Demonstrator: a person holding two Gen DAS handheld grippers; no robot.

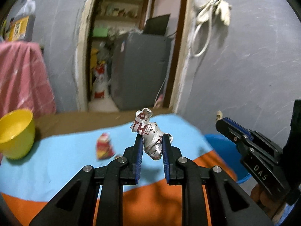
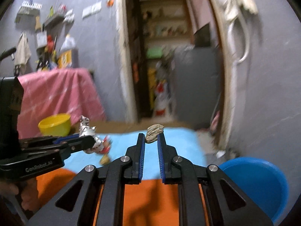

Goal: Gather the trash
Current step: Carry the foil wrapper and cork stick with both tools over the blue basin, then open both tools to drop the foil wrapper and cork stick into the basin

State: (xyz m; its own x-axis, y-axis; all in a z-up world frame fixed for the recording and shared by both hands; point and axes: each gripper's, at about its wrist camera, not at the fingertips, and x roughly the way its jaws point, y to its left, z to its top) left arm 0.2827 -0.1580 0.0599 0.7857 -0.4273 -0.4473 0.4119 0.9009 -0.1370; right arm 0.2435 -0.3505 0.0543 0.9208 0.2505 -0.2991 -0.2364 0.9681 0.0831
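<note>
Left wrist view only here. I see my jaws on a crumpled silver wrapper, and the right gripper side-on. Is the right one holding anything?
Observer: Yes. The right gripper is shut on a small crumpled brownish scrap, pinched at the fingertips.
Operator: Where's the bin?
Observer: A blue tub sits low, right of the right gripper, off the table's edge.
Operator: Anything left on the table?
Observer: A red snack packet lies on the blue cloth, just beyond the left gripper with its silver wrapper.

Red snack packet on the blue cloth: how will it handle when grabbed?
The red snack packet looks crumpled and flat, so probably light and floppy. Its glossy film may slip between pads. It lies low on the cloth, so it likely won't roll.
</note>
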